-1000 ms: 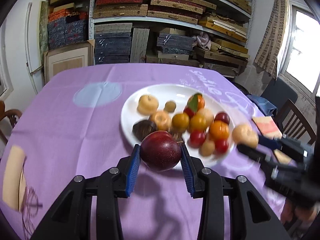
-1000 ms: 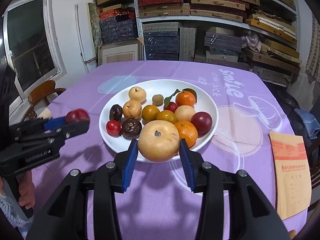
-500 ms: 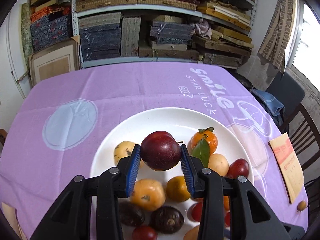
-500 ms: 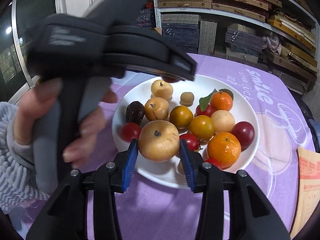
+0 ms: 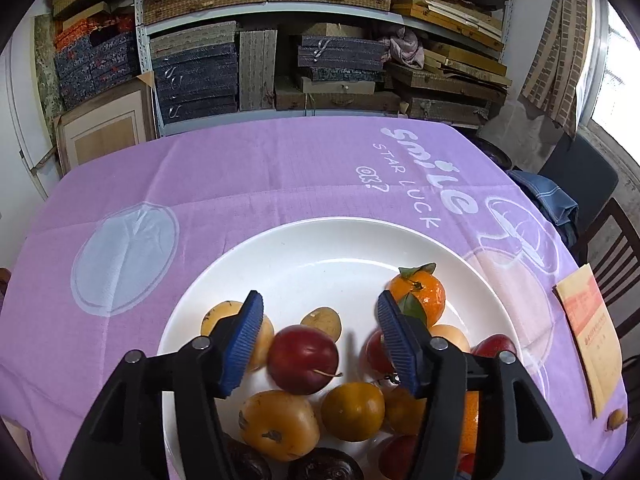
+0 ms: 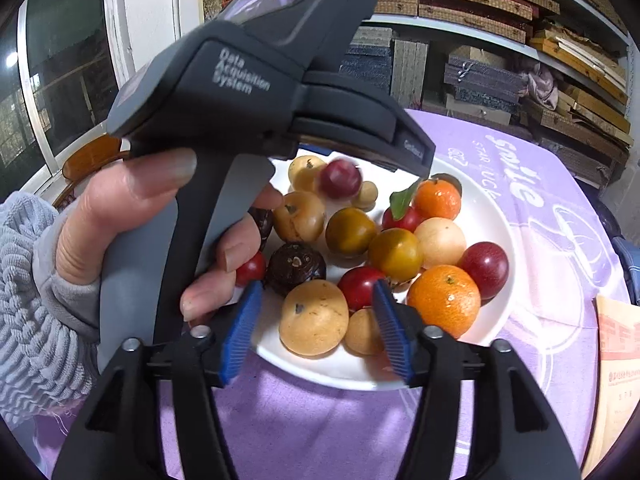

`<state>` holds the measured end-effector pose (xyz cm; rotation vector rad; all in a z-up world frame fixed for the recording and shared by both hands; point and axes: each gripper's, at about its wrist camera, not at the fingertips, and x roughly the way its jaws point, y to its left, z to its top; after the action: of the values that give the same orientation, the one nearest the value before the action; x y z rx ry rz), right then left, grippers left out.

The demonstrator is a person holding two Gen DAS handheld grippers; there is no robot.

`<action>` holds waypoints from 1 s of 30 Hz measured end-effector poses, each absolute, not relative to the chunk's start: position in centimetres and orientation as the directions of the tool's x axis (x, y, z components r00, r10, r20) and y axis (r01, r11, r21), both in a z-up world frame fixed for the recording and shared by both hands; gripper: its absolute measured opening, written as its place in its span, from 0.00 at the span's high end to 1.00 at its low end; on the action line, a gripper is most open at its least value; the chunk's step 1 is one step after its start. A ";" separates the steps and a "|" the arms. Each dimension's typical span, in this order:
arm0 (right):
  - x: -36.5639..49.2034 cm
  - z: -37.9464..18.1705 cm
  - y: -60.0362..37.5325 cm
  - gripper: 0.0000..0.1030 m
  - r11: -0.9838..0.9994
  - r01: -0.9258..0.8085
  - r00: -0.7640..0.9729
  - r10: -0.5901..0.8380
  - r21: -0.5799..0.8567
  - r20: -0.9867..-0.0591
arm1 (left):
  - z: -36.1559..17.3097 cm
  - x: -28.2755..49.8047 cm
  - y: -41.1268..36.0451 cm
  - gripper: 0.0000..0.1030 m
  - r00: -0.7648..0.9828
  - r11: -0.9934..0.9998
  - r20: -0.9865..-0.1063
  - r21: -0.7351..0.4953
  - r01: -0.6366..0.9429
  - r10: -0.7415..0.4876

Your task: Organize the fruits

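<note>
A white plate on the purple cloth holds several fruits: oranges, plums, pears, dark round ones. My left gripper hangs over the plate's far-left part with its jaws opening. The red plum lies on the plate between the blue pads, clear of both. In the right wrist view the same plum shows under the left gripper's grey body, held by a hand. My right gripper is at the plate's near rim, jaws opening too. The tan pear rests between its pads, untouched.
A yellow envelope lies on the cloth right of the plate, with a small fruit beside it. A dark chair and a blue cloth stand past the table's right edge. Shelves of boxes fill the back wall.
Both grippers have opened. The red plum has left the left pads and the tan pear the right pads; both now lie on the plate. The left gripper came in over the plate.
</note>
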<state>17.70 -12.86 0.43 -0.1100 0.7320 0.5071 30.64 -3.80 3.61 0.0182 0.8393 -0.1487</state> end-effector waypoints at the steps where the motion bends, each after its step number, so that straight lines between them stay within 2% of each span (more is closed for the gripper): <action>1: 17.6 0.5 -12.9 0.41 0.874 -0.480 0.633 0.404 0.075 -0.660 | 3.8 30.5 -3.8 0.41 0.661 0.989 -0.740 -0.042 0.138 -0.124; 5: 16.8 1.1 -13.0 0.31 0.882 -0.470 0.668 0.386 0.042 -0.637 | 4.8 29.6 -3.1 0.40 0.675 0.991 -0.728 -0.051 0.122 -0.120; 9: 15.3 2.0 -13.6 0.17 0.892 -0.452 0.709 0.371 0.018 -0.600 | 6.1 27.4 -2.5 0.39 0.710 0.995 -0.700 -0.008 0.103 -0.079; 13: 13.2 2.9 -14.6 0.07 0.906 -0.424 0.746 0.348 -0.003 -0.568 | 7.3 23.7 -1.5 0.31 0.750 0.997 -0.661 0.026 0.070 -0.035; 19: 9.2 3.1 -16.1 0.04 0.931 -0.363 0.780 0.286 -0.030 -0.556 | 7.4 16.9 0.0 0.25 0.769 0.999 -0.639 0.026 0.033 -0.009; 20: 8.6 3.0 -16.3 0.04 0.937 -0.347 0.788 0.268 -0.040 -0.554 | 7.3 15.7 0.0 0.21 0.771 0.999 -0.637 0.033 0.027 0.000; 21: 8.2 2.7 -16.4 0.04 0.942 -0.332 0.795 0.249 -0.053 -0.552 | 7.1 14.5 0.0 0.11 0.775 0.999 -0.632 0.041 0.021 0.009; 22: 7.8 2.4 -16.5 0.04 0.944 -0.324 0.799 0.237 -0.064 -0.552 | 7.0 13.4 0.0 0.05 0.782 0.999 -0.623 0.048 0.014 0.019; 25: 6.9 1.5 -17.1 0.04 0.945 -0.322 0.788 0.236 -0.054 -0.569 | 6.3 10.2 0.0 0.03 0.789 0.999 -0.613 0.051 0.003 0.029; 30: 6.5 0.9 -18.6 0.04 0.955 -0.295 0.768 0.255 0.030 -0.588 | 4.7 7.3 0.0 0.03 0.750 1.000 -0.661 0.017 0.008 0.005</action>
<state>6.49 -18.62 0.87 -0.0656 0.6283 0.2985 7.30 0.00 4.66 0.0192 0.7227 -0.0020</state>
